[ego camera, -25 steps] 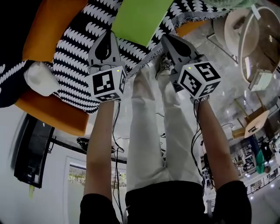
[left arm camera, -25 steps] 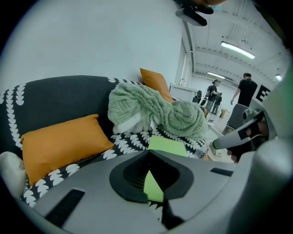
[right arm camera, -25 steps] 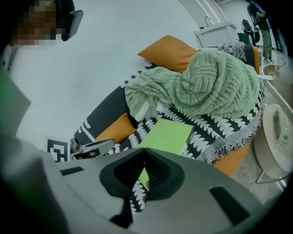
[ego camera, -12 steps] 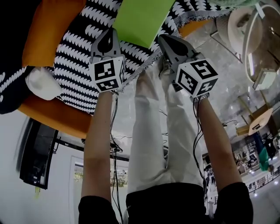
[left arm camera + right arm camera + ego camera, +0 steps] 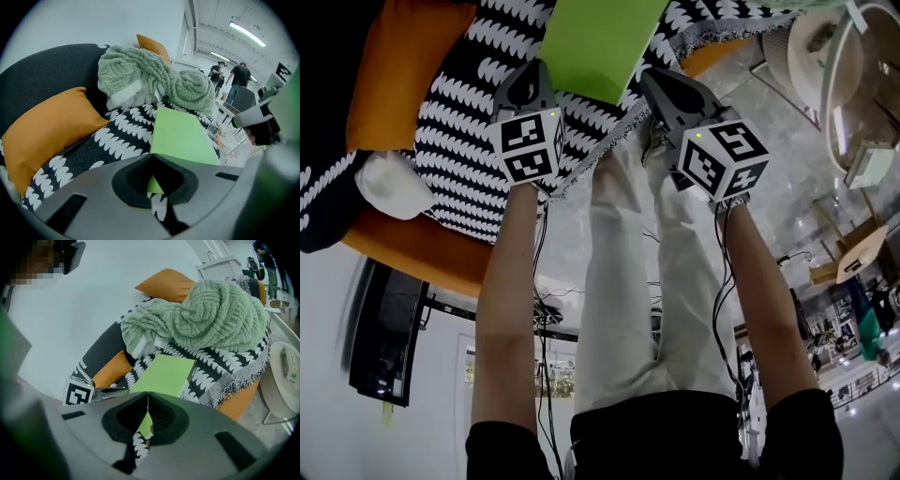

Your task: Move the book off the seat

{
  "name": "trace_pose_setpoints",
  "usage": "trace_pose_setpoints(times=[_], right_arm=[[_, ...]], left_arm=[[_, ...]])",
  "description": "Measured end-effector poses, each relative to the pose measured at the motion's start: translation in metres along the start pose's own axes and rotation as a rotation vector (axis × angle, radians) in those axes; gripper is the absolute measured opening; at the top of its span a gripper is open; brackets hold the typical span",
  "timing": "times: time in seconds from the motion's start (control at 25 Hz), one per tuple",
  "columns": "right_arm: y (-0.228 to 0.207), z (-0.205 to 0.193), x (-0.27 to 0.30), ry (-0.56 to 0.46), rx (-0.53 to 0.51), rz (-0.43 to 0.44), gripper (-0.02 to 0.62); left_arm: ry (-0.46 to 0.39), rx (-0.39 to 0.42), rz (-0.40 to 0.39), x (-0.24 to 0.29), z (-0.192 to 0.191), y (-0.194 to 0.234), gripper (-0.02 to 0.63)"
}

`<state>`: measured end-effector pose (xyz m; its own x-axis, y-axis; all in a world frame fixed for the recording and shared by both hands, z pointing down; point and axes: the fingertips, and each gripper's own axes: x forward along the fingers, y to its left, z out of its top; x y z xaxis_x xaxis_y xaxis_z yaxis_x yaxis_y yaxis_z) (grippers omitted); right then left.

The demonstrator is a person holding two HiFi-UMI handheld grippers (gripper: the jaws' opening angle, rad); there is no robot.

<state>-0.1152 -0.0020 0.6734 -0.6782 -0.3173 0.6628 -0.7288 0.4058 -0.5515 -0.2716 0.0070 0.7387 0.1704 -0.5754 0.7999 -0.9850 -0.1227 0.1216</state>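
My left fingers (image 5: 525,89) and right fingers (image 5: 670,94) are pressed together, empty. The book (image 5: 600,42) lies just ahead between them, its long side pointing away.

A black-and-white patterned throw (image 5: 123,132) is spread out. A green knitted blanket (image 5: 154,79) is heaped at the throw's far end, and an orange cushion (image 5: 47,129) lies along its left edge.
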Motion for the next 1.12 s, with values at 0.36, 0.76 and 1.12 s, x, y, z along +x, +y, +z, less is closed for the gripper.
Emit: trace_pose_setpoints(times=[0.36, 0.76, 1.12], right_arm=[[-0.009, -0.008, 0.0, 0.025, 0.014, -0.003, 0.017], [-0.014, -0.022, 0.003, 0.055, 0.066, 0.011, 0.018], [-0.01, -0.026, 0.016, 0.067, 0.143, 0.027, 0.15]], left_arm=[[0.061, -0.033, -0.026, 0.008, -0.005, 0.004, 0.009], [0.126, -0.078, -0.041, 0.013, -0.007, 0.009, 0.009], [0.143, -0.088, -0.076, 0.014, -0.007, 0.013, 0.009]])
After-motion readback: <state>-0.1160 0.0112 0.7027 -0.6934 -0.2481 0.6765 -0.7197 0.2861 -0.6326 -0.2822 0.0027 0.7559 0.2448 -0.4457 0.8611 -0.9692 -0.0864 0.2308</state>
